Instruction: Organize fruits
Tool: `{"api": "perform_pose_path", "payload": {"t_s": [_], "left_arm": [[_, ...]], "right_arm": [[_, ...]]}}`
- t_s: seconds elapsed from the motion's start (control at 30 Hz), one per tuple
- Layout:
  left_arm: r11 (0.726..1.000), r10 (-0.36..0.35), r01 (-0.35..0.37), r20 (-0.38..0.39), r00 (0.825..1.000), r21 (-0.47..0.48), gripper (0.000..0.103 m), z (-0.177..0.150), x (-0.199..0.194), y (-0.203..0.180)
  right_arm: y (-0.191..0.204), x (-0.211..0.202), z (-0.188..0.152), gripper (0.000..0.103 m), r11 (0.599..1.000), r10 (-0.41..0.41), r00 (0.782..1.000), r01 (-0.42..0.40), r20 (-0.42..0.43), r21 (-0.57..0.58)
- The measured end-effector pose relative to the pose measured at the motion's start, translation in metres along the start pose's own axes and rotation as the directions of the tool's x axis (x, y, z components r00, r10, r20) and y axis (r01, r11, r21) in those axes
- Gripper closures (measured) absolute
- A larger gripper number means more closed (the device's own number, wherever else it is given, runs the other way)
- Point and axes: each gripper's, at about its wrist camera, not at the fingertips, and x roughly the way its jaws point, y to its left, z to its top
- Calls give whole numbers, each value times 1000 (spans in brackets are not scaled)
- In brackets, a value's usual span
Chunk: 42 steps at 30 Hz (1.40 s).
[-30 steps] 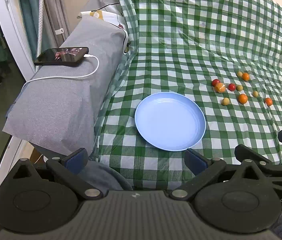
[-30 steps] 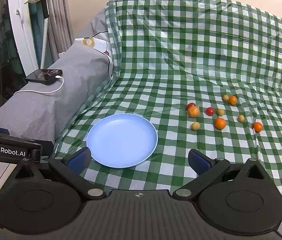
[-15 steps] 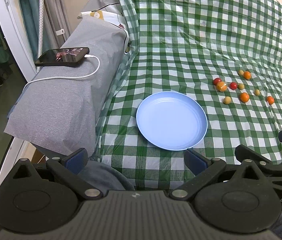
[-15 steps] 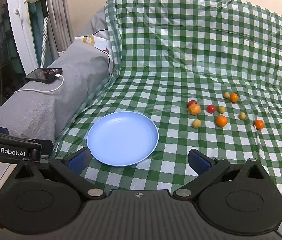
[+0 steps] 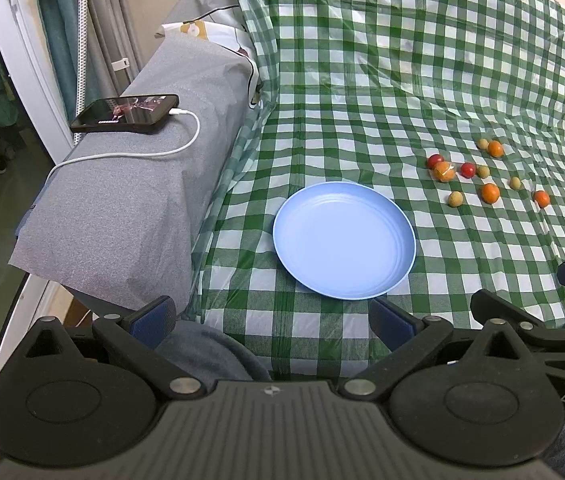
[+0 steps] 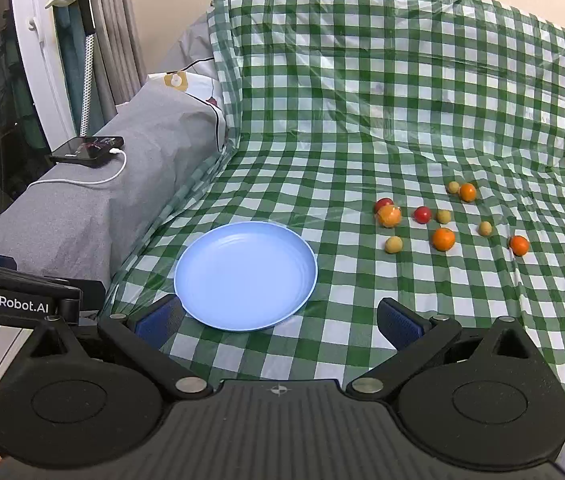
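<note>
**Q:** With both tools low at the bottom of their frames, how do the fingers stand?

**A:** The left gripper (image 5: 270, 318) and the right gripper (image 6: 278, 318) each have their blue pads spread wide apart, holding nothing.

**Q:** What lies just beyond them?

**A:** An empty blue plate (image 6: 186, 280) on the green checked cloth (image 6: 322, 128). In the right wrist view it sits centre-frame, its near rim just past the pads; in the left wrist view the blue plate (image 5: 282, 248) is right of centre.

**Q:** And the fruits?

**A:** Farther still, right of the plate: a loose cluster of small round fruits (image 6: 442, 220), red, orange and pale yellow, none on the plate. The nearest is a pale yellow fruit (image 6: 393, 245), with an orange fruit (image 6: 443, 239) beside it. Being round, they have no long axis to align with.

**Q:** Which tool is better placed?

**A:** Probably the right: the cluster lies ahead and to its right, mid-frame. From the left tool the small round fruits (image 5: 482, 172) sit at the far right edge, beyond the plate.

**Q:** Anything else in view?

**A:** At upper left, a phone (image 6: 87, 151) charging on a grey covered ledge (image 6: 82, 216).
</note>
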Motion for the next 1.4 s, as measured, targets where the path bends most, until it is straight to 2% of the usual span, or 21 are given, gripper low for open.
{"api": "perform_pose_path", "payload": {"t_s": [0.47, 0.5, 0.67, 0.73, 0.77, 0.8, 0.87, 0.9, 0.97, 1.0, 1.1, 1.2, 1.23, 1.33, 1.4], "left_arm": [[1000, 7, -7, -5, 1000, 7, 0, -2, 2, 1], [1000, 5, -5, -6, 1000, 7, 0, -2, 2, 1], [999, -12, 13, -22, 1000, 34, 0, -5, 5, -6], [998, -12, 14, -31, 999, 58, 0, -6, 7, -13], [997, -12, 15, -37, 999, 70, 0, -5, 8, -19], [997, -14, 18, -45, 999, 81, 0, -4, 10, -24], [995, -24, 30, -62, 998, 97, 0, 0, 14, -34], [994, -31, 37, -67, 997, 102, 0, 3, 17, -40], [992, -52, 60, -74, 996, 114, 0, 12, 23, -52], [990, -62, 71, -75, 995, 122, 0, 17, 28, -59], [984, -95, 107, -93, 991, 141, 0, 39, 48, -86], [977, -140, 156, -116, 983, 145, 0, 65, 77, -116], [976, -150, 168, -127, 981, 143, 0, 74, 89, -126], [970, -188, 208, -159, 969, 125, 0, 99, 127, -160], [968, -189, 213, -174, 967, 132, 0, 115, 154, -183]], "right_arm": [[-5, -8, 11, 1, 1000, 8, 1000, -8, 6, 5], [-2, 3, 0, 1, 1000, 7, 1000, -8, 6, 7], [-15, 9, -5, 1, 999, -11, 1000, 10, 19, 33], [-23, 13, -6, 1, 998, -15, 999, 13, 41, 63], [-32, 17, -19, 1, 989, 67, 985, -87, 159, 119], [-42, 21, -22, 0, 975, 103, 963, -147, 249, 164], [-55, 24, -20, 1, 970, 88, 954, -147, 286, 195], [-64, 25, -16, 0, 979, 13, 967, -65, 254, 195], [-84, 35, -11, 1, 980, -81, 965, 31, 250, 198], [-87, 34, -9, 0, 978, -89, 964, 36, 251, 206], [-117, 35, -4, 0, 960, -186, 954, 126, 233, 250], [-163, 46, 2, 0, 934, -274, 940, 210, 203, 289], [-185, 63, 5, 1, 915, -295, 943, 233, 152, 330], [-220, 98, 8, 1, 877, -337, 937, 279, 89, 391], [-242, 114, 12, 1, 865, -370, 926, 312, 79, 394]]}}
